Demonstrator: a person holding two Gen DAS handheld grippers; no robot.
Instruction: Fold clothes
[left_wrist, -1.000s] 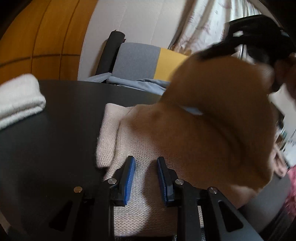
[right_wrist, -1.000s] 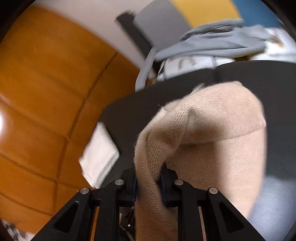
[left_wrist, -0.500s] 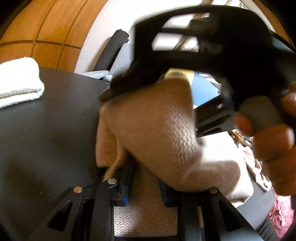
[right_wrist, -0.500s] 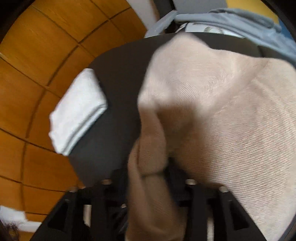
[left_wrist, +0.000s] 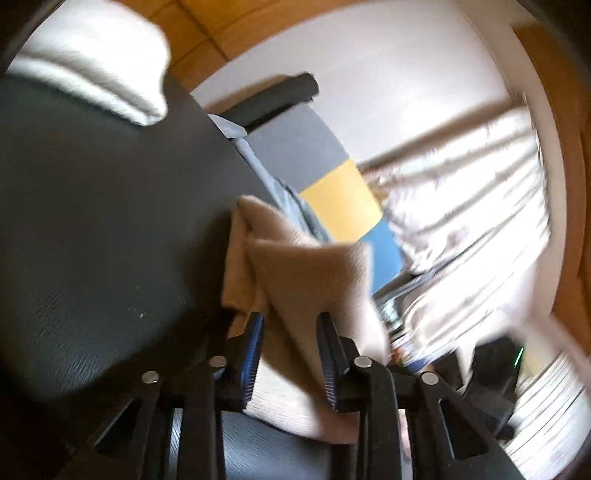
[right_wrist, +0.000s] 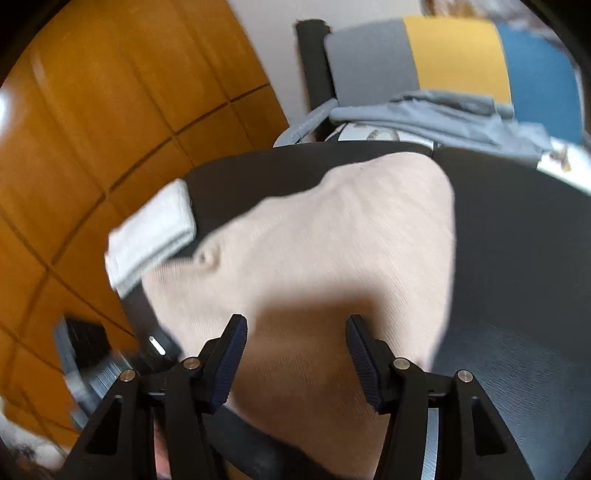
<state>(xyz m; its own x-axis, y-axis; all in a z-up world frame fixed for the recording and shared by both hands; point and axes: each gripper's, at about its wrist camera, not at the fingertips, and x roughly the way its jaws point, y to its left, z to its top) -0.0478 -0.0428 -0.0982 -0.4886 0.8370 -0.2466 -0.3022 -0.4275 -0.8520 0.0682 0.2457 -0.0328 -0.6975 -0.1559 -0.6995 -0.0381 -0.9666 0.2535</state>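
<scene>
Released since 1 second ago, the beige sweater (right_wrist: 332, 240) lies folded; right gripper (right_wrist: 295, 354) gapes empty, left gripper (left_wrist: 291, 354) is opening around a fold. Next: smoothing.

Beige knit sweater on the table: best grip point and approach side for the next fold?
Probably the near hem of the beige knit sweater, from the near table edge: it lies flat there, right under the open right hand-held gripper, with the bulk bunched toward the far side.

**Beige knit sweater, partly folded**

Beige knit sweater (right_wrist: 332, 251) lies on the dark worktop (right_wrist: 517, 258), bunched and folded over itself, edges uneven. Near end hangs past the worktop edge. In the left wrist view a folded flap (left_wrist: 306, 273) stands tilted. Folded white towel (right_wrist: 151, 236) lies just beside it.
</scene>
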